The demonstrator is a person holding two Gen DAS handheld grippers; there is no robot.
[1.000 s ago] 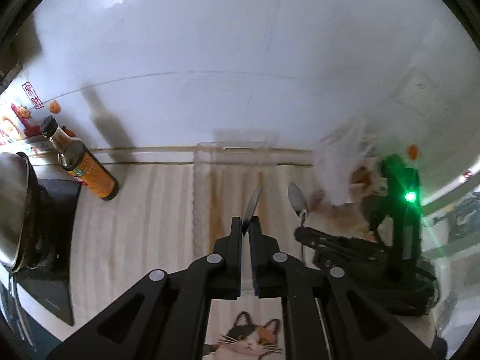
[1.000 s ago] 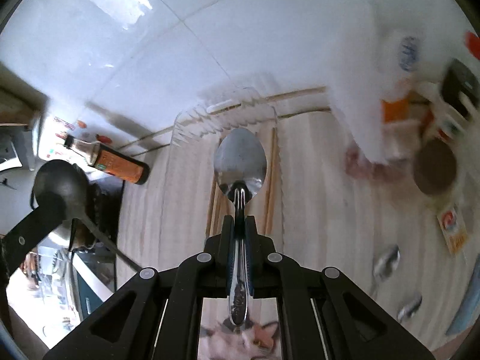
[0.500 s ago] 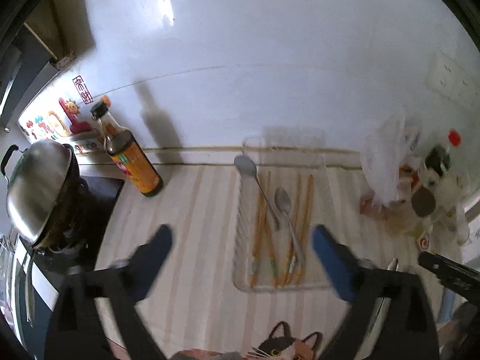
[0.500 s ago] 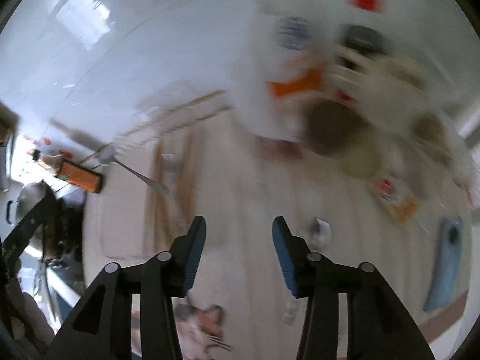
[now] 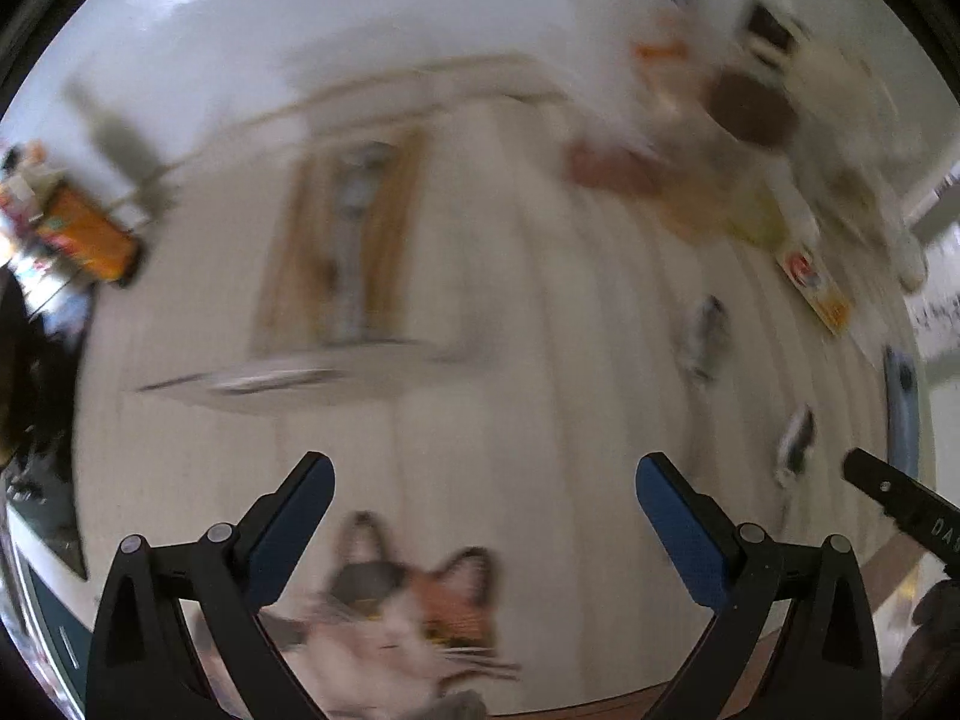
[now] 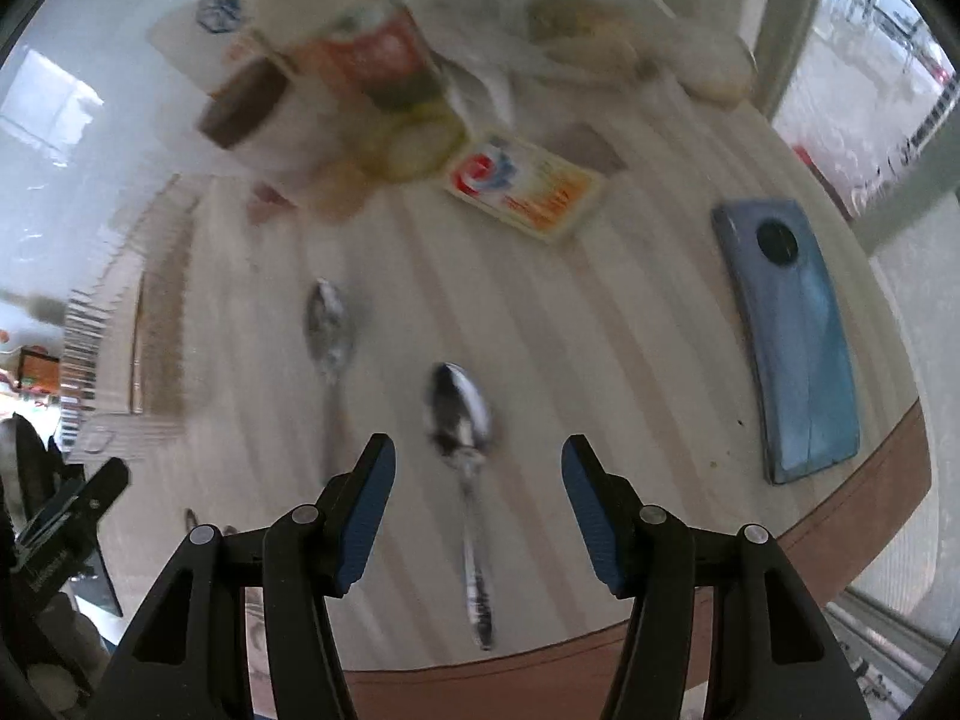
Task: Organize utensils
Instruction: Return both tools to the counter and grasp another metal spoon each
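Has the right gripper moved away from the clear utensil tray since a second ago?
Yes. The right gripper has swung rightward from the clear utensil tray, and its opening jaws now straddle a loose metal spoon.

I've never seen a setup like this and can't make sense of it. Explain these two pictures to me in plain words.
There is no robot. A person holds a two-fingered gripper in each hand, with a wide-angle camera on each looking along its fingers. One picture looks past the left gripper, wide open and empty, at a blurred tray on the table. The other looks past the right gripper, whose fingers are opening above a spoon lying on the table, not gripped. A second spoon, a blue phone and a small box lie nearby.
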